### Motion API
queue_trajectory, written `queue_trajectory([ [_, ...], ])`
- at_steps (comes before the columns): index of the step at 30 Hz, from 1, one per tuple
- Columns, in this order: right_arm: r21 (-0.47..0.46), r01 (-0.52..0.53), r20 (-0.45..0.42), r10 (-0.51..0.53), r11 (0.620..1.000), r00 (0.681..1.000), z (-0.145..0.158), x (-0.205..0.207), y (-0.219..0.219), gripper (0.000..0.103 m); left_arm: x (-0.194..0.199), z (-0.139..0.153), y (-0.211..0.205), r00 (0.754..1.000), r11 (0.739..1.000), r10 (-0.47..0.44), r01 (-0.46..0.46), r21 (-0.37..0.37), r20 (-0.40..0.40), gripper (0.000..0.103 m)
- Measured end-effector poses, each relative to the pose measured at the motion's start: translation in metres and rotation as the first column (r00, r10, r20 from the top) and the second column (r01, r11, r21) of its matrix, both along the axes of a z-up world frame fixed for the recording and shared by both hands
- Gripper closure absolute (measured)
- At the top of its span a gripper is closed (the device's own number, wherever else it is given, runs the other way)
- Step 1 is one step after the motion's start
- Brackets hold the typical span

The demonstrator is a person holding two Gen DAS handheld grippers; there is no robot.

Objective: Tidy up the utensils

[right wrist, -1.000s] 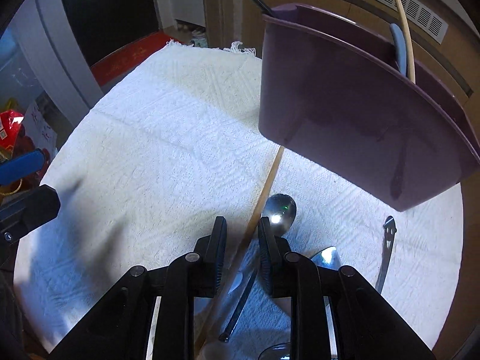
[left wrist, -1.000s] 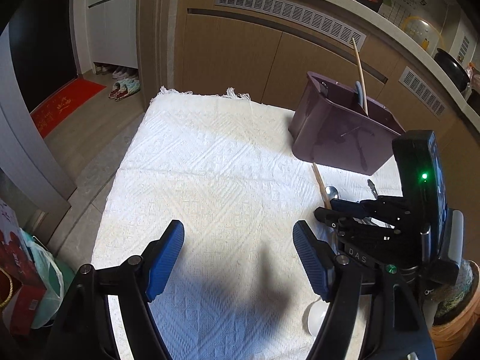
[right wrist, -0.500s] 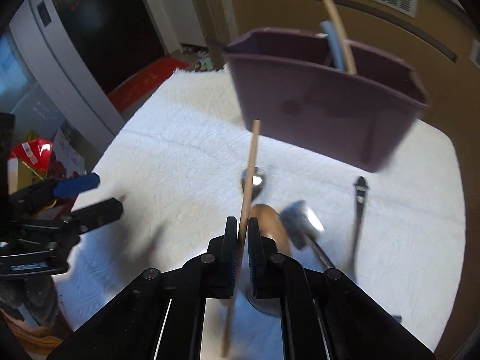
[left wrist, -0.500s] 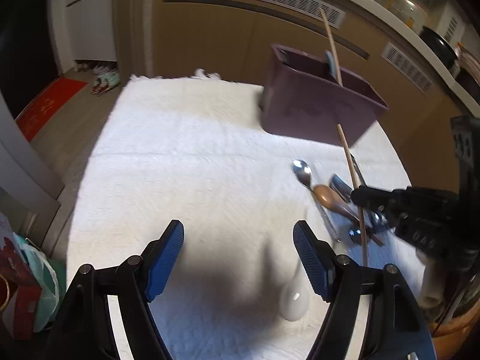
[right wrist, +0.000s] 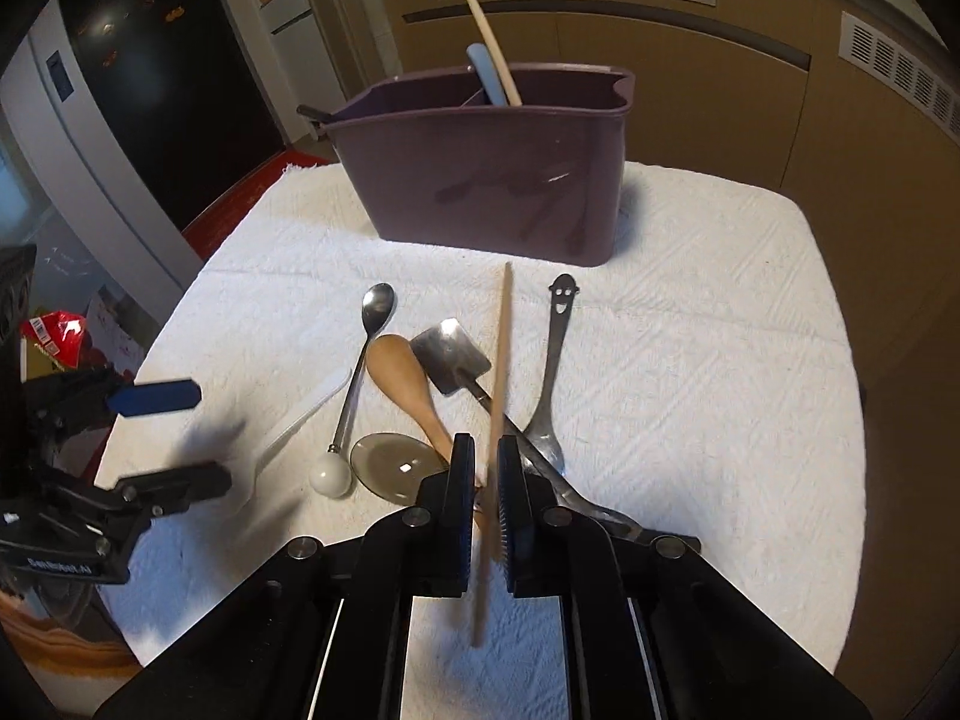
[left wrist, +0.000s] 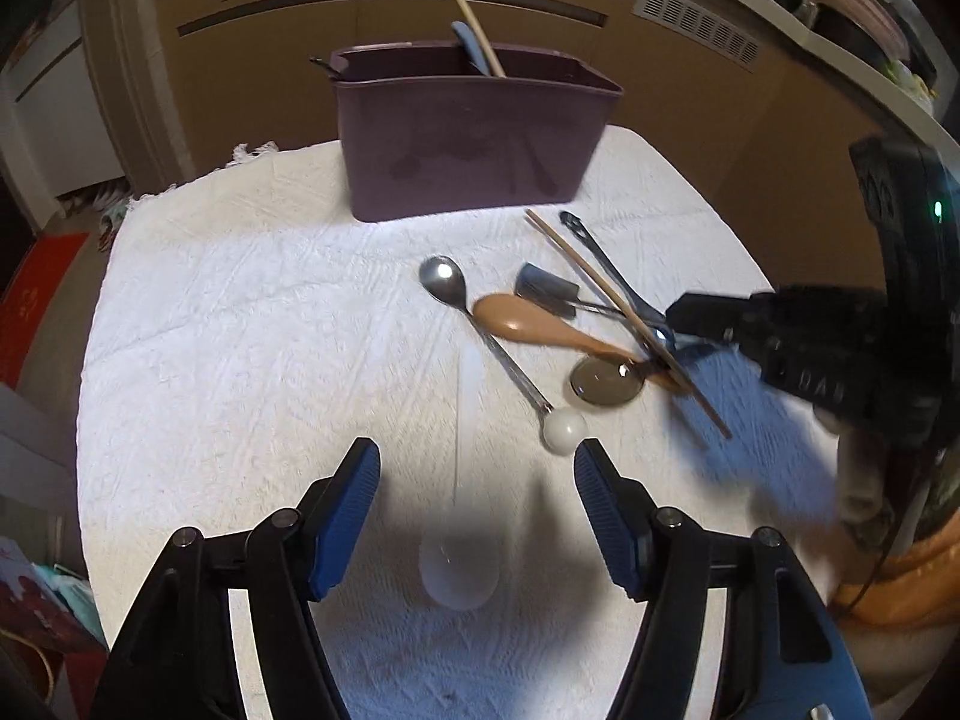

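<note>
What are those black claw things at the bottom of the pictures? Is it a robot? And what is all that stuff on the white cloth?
It is not a robot. A person holds a tool in each hand, called a hand-held gripper, with two fingers that pinch. A little camera sits on each one and looks along its fingers, so there are two pictures.

One picture is from the left hand-held gripper. Its blue fingers stand apart with nothing between them. The other is from the right hand-held gripper, which pinches a thin wooden chopstick.

On the white cloth lie a metal spoon, a wooden spoon, a white plastic spoon, a small metal spatula and a utensil with a smiley face on its handle. Behind them stands a purple holder with a few utensils already in it.
</note>
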State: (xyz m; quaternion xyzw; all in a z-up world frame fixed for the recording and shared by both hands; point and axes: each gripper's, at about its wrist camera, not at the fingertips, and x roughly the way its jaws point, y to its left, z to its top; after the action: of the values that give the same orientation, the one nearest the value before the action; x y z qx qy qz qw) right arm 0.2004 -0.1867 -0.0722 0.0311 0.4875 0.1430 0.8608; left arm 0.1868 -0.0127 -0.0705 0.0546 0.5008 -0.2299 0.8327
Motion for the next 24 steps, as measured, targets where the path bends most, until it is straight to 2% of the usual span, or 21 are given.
queue_trajectory([
  [2, -0.008, -0.013, -0.005, 0.013, 1.0, 1.0, -0.009, 0.012, 0.008, 0.079, 0.005, -0.001, 0.006, 0.999, 0.999, 0.048, -0.048, 0.011, -0.007, 0.036],
  [4, -0.031, -0.014, -0.006, 0.014, 0.999, 1.0, -0.018, 0.025, 0.012, 0.074, 0.006, -0.003, 0.014, 0.996, 0.996, 0.083, -0.083, 0.016, -0.017, 0.034],
  [6, -0.065, -0.001, -0.006, 0.001, 0.998, 1.0, -0.026, 0.037, 0.013, 0.074, 0.007, -0.008, 0.024, 0.992, 0.993, 0.12, -0.12, 0.01, -0.037, 0.03],
  [10, -0.07, -0.002, 0.001, 0.002, 0.998, 1.0, -0.031, 0.056, 0.019, 0.074, 0.01, -0.016, 0.037, 0.983, 0.986, 0.167, -0.167, 0.002, -0.072, 0.03],
  [15, -0.085, -0.041, 0.011, 0.043, 0.995, 0.999, -0.03, 0.063, 0.038, 0.075, 0.014, -0.019, 0.041, 0.981, 0.984, 0.176, -0.177, -0.012, -0.087, 0.03],
  [18, -0.12, -0.014, 0.004, 0.014, 0.993, 1.0, -0.041, 0.065, 0.039, 0.075, 0.013, -0.018, 0.037, 0.982, 0.985, 0.168, -0.17, -0.018, -0.085, 0.03],
  [19, -0.115, -0.013, 0.005, 0.014, 0.993, 1.0, -0.041, 0.065, 0.037, 0.076, 0.014, -0.017, 0.036, 0.983, 0.986, 0.164, -0.166, -0.019, -0.083, 0.03],
  [21, -0.122, -0.014, -0.002, 0.014, 0.992, 1.0, -0.042, 0.064, 0.036, 0.093, 0.013, -0.017, 0.032, 0.984, 0.987, 0.157, -0.158, -0.014, -0.081, 0.03],
  [22, -0.114, -0.02, -0.012, 0.019, 0.993, 1.0, -0.041, 0.062, 0.033, 0.097, 0.015, -0.017, 0.031, 0.985, 0.988, 0.155, -0.156, -0.012, -0.08, 0.03],
  [24, -0.109, -0.016, -0.018, 0.014, 0.994, 1.0, -0.039, 0.055, 0.026, 0.097, 0.016, -0.015, 0.027, 0.986, 0.988, 0.152, -0.153, -0.013, -0.071, 0.03],
])
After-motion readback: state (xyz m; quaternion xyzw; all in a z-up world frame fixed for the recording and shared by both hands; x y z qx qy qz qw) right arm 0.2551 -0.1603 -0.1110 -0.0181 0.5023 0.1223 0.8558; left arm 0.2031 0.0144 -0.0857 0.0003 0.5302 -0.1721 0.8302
